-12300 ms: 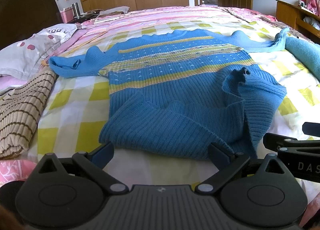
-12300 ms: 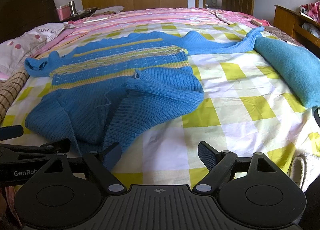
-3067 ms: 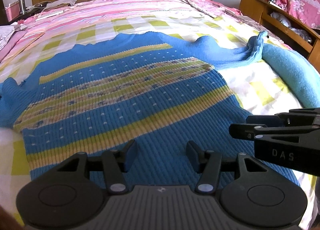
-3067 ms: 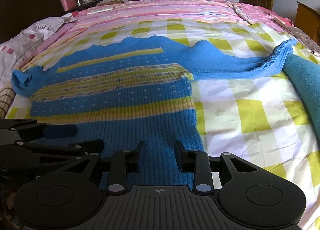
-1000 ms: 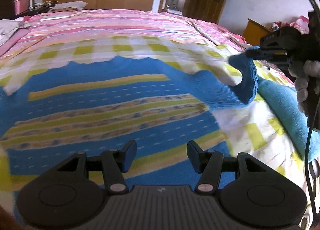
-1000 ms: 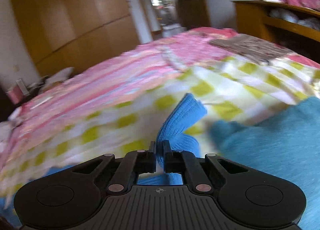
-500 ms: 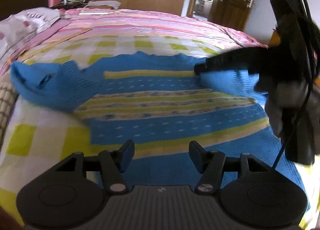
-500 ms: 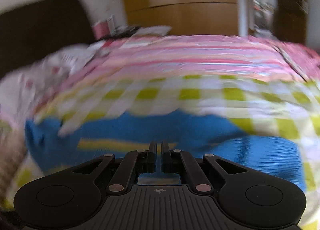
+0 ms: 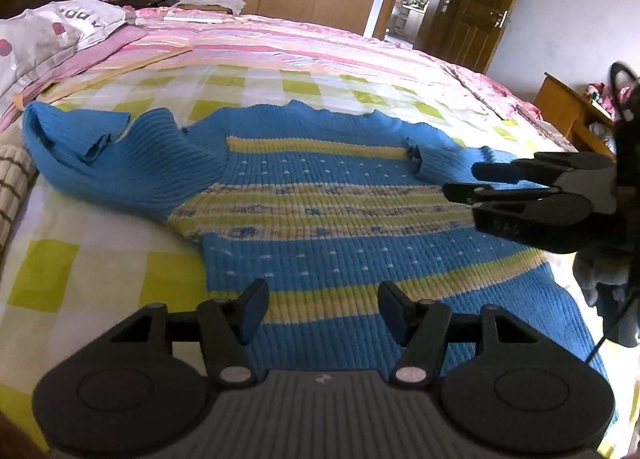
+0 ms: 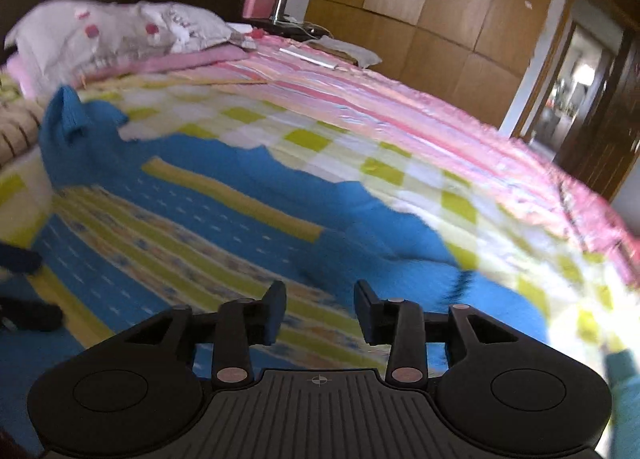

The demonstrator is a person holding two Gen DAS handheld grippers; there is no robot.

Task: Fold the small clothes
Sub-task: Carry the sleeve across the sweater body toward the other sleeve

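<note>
On the bed (image 9: 120,251), over its yellow-and-white checked cover, the blue striped sweater (image 9: 340,227) lies spread flat, its hem toward the cameras and its neckline toward the far pink stripes. One second ago the right tongs (image 10: 320,311) were clamped on the cuff of the right sleeve (image 9: 444,157), held high above the folded blue blanket at the bed's edge. Now that sleeve lies folded inward across the sweater's upper right chest, its cuff resting on the yellow stripe, and the right tongs' jaws are opening with nothing between them, only striped knit showing below the gap. Seen from the left wrist camera, the right tongs (image 9: 476,179) hover just beside the laid sleeve, apart from the cuff. The left tongs (image 9: 320,311) stand open and empty above the hem, much as they did a second ago, though their view has swung left: the left sleeve (image 9: 80,139), out of frame then, now shows bunched near the striped pillow (image 9: 44,31) and a brown-checked cloth (image 9: 12,187) at the bed's left edge. The right wrist picture is blurred.
</note>
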